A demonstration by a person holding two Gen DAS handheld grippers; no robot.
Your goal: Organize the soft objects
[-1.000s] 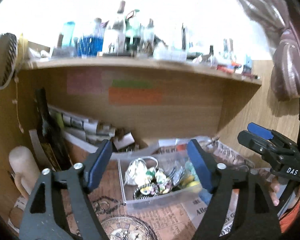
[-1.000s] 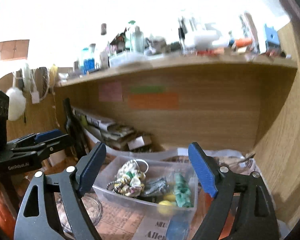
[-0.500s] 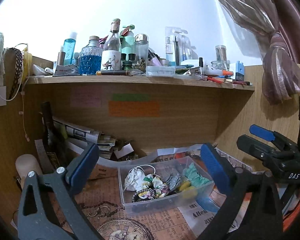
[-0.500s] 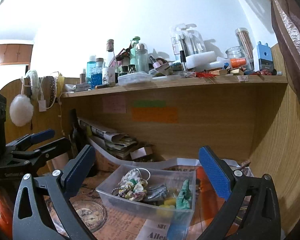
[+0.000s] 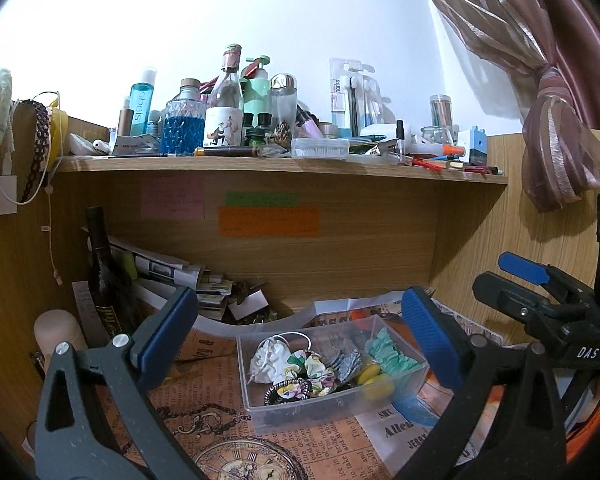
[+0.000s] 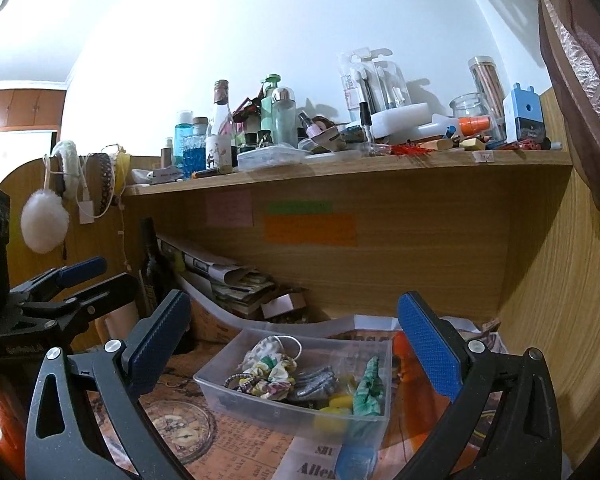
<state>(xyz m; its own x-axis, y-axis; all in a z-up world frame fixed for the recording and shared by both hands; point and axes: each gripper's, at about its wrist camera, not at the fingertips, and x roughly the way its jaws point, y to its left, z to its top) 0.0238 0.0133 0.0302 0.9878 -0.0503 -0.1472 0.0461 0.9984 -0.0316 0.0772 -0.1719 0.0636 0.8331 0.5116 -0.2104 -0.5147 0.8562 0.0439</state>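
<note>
A clear plastic bin point(image 5: 260, 400) point(image 6: 260, 404) sits on the newspaper-covered desk under a shelf. It holds soft items: a white pouch point(image 5: 270, 360), floral scrunchies point(image 5: 314, 372) point(image 6: 272, 374), a grey scrunchie point(image 6: 314, 382), a green scrunchie point(image 5: 394, 358) point(image 6: 368, 388) and yellow pieces point(image 5: 374, 380). My left gripper point(image 5: 300, 340) is open and empty, above and in front of the bin. My right gripper point(image 6: 294, 340) is open and empty, also in front of the bin. Each gripper shows at the edge of the other's view.
A wooden shelf point(image 5: 284, 164) crowded with bottles and toiletries overhangs the desk. Stacked papers point(image 5: 172, 272) and a dark bottle point(image 5: 100, 264) stand at the back left. Wooden side walls close the nook. A curtain point(image 5: 560, 152) hangs right. Headbands hang left point(image 6: 104, 180).
Both grippers have pulled back and up from the bin, so the shelf top has come into view. Both stayed open and empty.
</note>
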